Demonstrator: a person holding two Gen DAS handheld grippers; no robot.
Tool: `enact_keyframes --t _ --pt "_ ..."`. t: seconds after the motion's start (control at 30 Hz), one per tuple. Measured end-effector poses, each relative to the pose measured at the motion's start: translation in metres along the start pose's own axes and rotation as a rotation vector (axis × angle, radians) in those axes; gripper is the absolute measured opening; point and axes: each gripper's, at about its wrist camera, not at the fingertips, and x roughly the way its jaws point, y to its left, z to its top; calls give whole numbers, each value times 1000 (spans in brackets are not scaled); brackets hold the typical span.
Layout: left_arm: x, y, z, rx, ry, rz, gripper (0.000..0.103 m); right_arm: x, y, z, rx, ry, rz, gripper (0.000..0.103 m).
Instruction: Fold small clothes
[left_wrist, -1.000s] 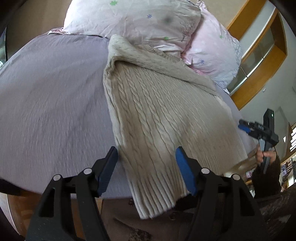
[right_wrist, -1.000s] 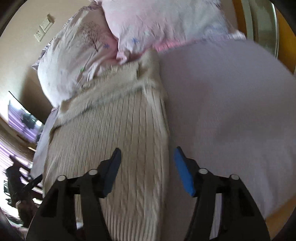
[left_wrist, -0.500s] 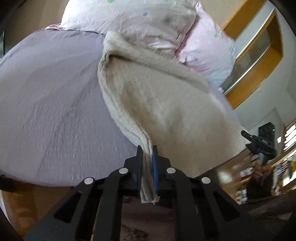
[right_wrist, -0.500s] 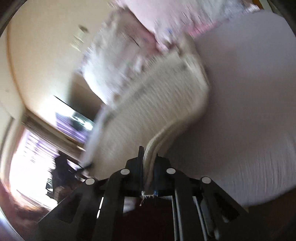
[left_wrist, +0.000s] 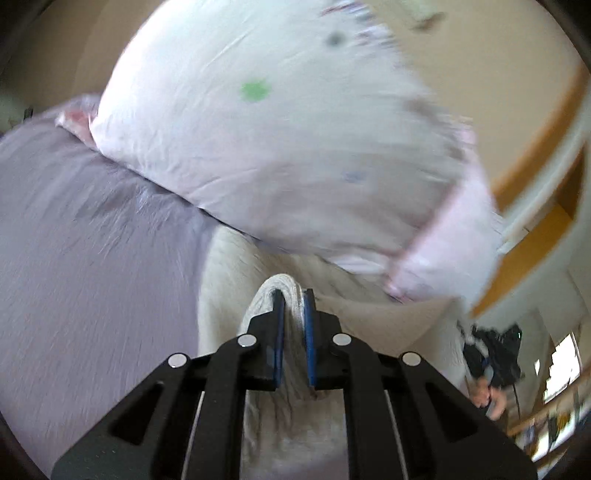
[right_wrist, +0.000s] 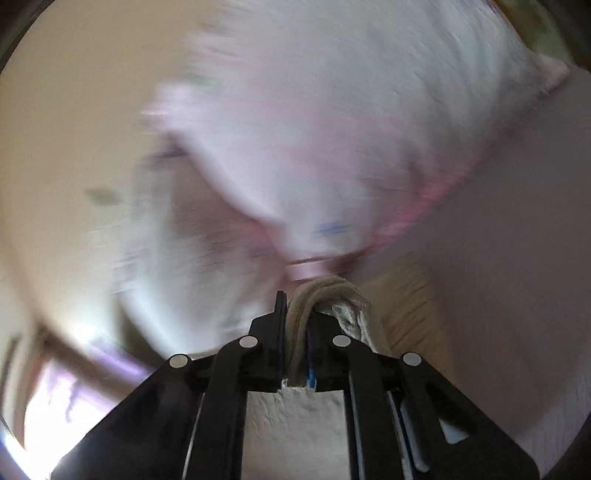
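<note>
Both grippers pinch the cream sweater: the left gripper has its fingers pressed onto a thick roll of knit that loops over the left finger, and the right gripper has its fingers pressed onto a bunched corner of several layers. The rest of the sweater lies on the lilac bed, right up against the pillow. The main risk, as I judge it, is the carried edge running into the pillow, so that the fold lands crumpled or skewed against it rather than flat. The bunched grips could also let one layer slip, leaving the hem uneven. Knit stretches, so unequal pull from the two sides may drag the lower half along the bed. The right view is too blurred to show alignment.
</note>
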Motion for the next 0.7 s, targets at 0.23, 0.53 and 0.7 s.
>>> enact_keyframes --t 0.23,0.53,0.7 --pt "-9 22 4 -81 -25 7 61 4 -23 -1 27 -56 23 87" --pt "4 8 -17 77 142 98 76 -1 -21 4 -43 -53 56 90" --pt "30 9 -21 102 206 140 75 0 -21 6 -39 -47 58 90"
